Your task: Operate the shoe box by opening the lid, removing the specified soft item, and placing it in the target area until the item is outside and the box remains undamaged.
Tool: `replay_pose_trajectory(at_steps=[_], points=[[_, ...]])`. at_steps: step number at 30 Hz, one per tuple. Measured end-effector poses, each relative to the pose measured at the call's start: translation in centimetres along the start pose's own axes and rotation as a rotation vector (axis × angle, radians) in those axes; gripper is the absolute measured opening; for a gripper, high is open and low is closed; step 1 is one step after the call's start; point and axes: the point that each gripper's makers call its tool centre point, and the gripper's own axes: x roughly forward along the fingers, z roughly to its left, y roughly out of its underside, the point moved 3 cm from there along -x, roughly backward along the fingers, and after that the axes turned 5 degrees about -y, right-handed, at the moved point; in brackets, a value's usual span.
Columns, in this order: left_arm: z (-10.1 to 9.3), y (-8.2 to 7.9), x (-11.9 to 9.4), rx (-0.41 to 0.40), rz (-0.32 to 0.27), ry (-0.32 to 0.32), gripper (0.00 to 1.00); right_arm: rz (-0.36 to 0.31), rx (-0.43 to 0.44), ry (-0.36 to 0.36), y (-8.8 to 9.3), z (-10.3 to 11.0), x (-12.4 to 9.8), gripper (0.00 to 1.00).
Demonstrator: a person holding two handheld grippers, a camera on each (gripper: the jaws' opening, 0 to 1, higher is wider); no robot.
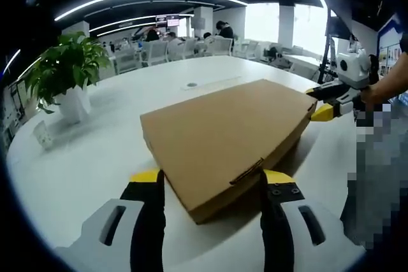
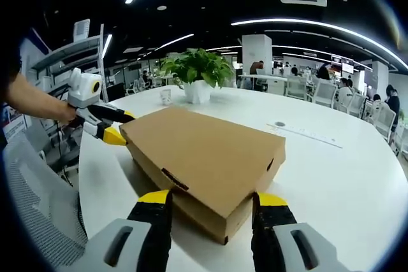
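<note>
1. The flat brown cardboard shoe box (image 1: 224, 138) lies closed on the round white bench (image 1: 95, 157), lid still down; the soft item is inside and unseen.
2. Left tongs (image 1: 210, 186): jaws spread, black with yellow tips, straddling the near corner of the box. No contact can be made out.
3. Right tongs (image 2: 211, 205): jaws likewise spread, one either side of the opposite corner, nothing pinched.
4. In the left gripper view the right tongs sit at the far right corner of the box, yellow tips at or just beside the edge. In the right gripper view the left tongs appear at the far left corner, a person's hand behind them.
5. Key relation: the box lies between the two tongs, its long axis running roughly from one to the other, each about equally close to its own end.
6. Judgement: the opening step is not yet begun; the lid edge with the small tab (image 1: 247, 172) faces the left tongs, probably the lifting side.
7. A potted green plant in a white pot (image 1: 69, 78) stands well apart.
</note>
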Motion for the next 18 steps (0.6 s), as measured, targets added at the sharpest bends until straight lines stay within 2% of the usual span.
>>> replay_pose_trajectory(at_steps=[18], points=[[-0.6, 1.2, -1.9, -0.001, 0.005, 0.004, 0.58, 0.005, 0.002, -0.002, 0.8, 2.0, -1.2, 0.46]])
